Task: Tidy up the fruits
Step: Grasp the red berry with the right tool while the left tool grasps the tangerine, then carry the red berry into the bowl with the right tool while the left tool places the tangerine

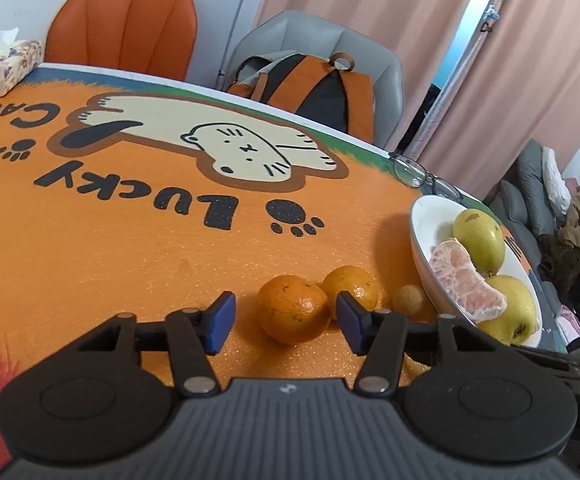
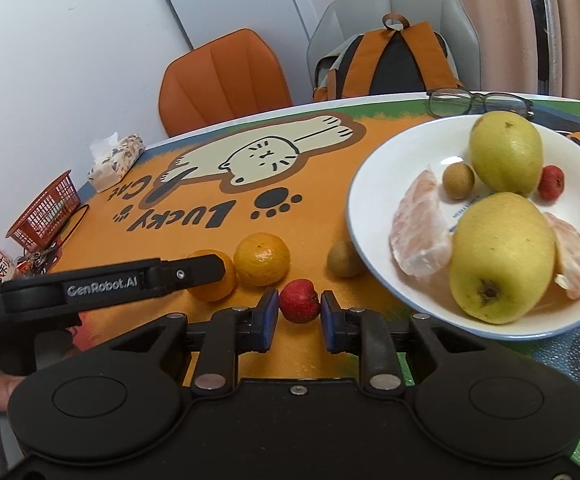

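The right gripper (image 2: 299,307) pinches a red berry (image 2: 299,301) bound for the bowl (image 2: 363,184) at right; the left gripper (image 1: 286,318) straddles the near orange (image 1: 293,309), pads clear.

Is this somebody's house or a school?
Most likely a home dining corner: a table with a cartoon cat cloth, curtains, a backpack on a chair and a sofa nearby.

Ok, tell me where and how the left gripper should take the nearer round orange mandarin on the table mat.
Grip the nearer round orange mandarin across its widest middle, coming from the near side with the left gripper angled down. It sits upright on the orange table mat, the second mandarin close at its right, so keep that finger narrow.
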Demonstrator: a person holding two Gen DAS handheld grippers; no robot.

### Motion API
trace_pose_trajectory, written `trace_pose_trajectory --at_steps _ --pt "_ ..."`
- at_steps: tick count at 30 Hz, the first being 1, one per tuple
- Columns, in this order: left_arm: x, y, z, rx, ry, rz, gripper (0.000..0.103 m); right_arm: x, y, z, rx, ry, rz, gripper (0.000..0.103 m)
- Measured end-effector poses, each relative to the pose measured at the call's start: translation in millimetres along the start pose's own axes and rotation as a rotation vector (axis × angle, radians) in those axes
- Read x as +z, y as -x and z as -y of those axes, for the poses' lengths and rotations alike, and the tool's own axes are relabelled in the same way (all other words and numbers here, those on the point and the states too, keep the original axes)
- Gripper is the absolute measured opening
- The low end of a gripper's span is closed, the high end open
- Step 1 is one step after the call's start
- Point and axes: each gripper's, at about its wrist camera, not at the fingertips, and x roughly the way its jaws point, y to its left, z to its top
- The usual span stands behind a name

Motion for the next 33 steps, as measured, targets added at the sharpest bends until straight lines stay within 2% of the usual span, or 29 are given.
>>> trace_pose_trajectory --at_steps 2,5,6,17,33 --pt "-0.3 -2.3 0.8 -0.002 0.001 -0.005 0.051 -0.8 0.5 0.9 -0.001 -0.003 0.0 0.024" --pt "-1.8 -3.5 2.4 -0.007 -0.003 0.001 0.041 -1.7 1.0 1.0 0.001 -0.006 0.001 0.024" --pt "-2.2 -3.3 2.1 -0.007 0.005 0.002 0.041 -1.7 1.9 0.9 0.002 -0.007 0.003 0.024" --pt "-5.3 17.6 4.7 0.006 0.003 0.02 0.04 0.0 15.8 -3.0 0.013 -0.005 0.032 0.024" --pt "-0.7 61.5 17.4 -0.004 -0.015 0.097 0.04 7.5 46.5 -10.0 0.025 0.005 0.106 0.024"
